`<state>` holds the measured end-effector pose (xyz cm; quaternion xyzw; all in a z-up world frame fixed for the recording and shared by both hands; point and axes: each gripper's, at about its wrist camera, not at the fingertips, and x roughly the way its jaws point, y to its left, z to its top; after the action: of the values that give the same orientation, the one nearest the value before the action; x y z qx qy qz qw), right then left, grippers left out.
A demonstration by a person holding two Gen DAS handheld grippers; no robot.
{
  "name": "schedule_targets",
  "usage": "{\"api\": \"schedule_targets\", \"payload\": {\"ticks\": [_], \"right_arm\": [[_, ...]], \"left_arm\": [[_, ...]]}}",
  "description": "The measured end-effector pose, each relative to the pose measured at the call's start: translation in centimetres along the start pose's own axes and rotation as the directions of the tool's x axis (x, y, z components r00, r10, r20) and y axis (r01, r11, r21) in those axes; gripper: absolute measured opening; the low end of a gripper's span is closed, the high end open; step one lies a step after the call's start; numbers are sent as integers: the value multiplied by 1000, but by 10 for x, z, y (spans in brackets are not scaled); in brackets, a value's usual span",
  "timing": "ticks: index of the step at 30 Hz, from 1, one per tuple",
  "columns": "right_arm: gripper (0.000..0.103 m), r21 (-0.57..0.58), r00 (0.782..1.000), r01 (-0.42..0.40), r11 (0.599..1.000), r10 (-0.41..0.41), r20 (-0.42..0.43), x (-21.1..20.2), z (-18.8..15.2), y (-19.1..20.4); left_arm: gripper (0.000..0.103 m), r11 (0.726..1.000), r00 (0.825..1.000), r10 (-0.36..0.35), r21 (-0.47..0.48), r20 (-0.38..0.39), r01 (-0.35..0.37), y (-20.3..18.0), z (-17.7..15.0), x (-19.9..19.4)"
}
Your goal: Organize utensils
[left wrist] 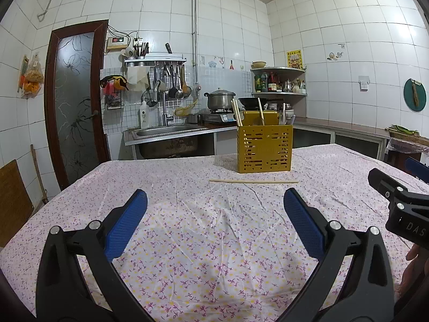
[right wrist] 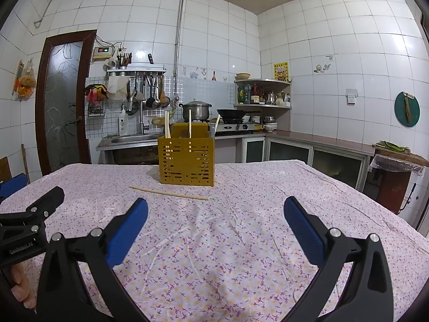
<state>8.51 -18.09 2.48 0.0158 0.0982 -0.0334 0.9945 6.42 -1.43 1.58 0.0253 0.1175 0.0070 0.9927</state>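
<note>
Ahead of our left claw (left wrist: 215, 204), past its fingertips and a little to the right, a single chopstick (left wrist: 253, 181) lies flat on the flowered cloth (left wrist: 187, 241), crosswise to the fingers. Just beyond it stands the yellow holder (left wrist: 264, 149), upright, with chopsticks (left wrist: 236, 112) and other utensils poking out of its top; we cannot tell which compartment each sits in. Our left claw gapes wide, its blue pads (left wrist: 126, 225) far apart with nothing between them but cloth.

Seen from our right claw (right wrist: 215, 212), the same chopstick (right wrist: 169, 193) lies ahead and slightly left of its fingertips, slanting down to the right, close to the holder (right wrist: 186, 161) but apart from it. This claw too is spread wide and holds nothing; its blue pads (right wrist: 303, 230) hang over bare cloth (right wrist: 214, 255).

Our two claws sit side by side, each catching the other at the edge of its view: the right one (left wrist: 402, 201) off to the left claw's right, the left one (right wrist: 29, 222) off to the right claw's left. Well beyond the table are a sink (right wrist: 134, 139), a pot (right wrist: 197, 110) and a wok (right wrist: 232, 114) on the counter.
</note>
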Motion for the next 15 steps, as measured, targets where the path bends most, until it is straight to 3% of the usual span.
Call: {"api": "schedule_targets", "payload": {"ticks": [15], "right_arm": [[99,-1,1000,1,1000,-1,-2,0,1,0]], "left_arm": [[98,1000,1000,0,1,-1,0,0,1,0]]}}
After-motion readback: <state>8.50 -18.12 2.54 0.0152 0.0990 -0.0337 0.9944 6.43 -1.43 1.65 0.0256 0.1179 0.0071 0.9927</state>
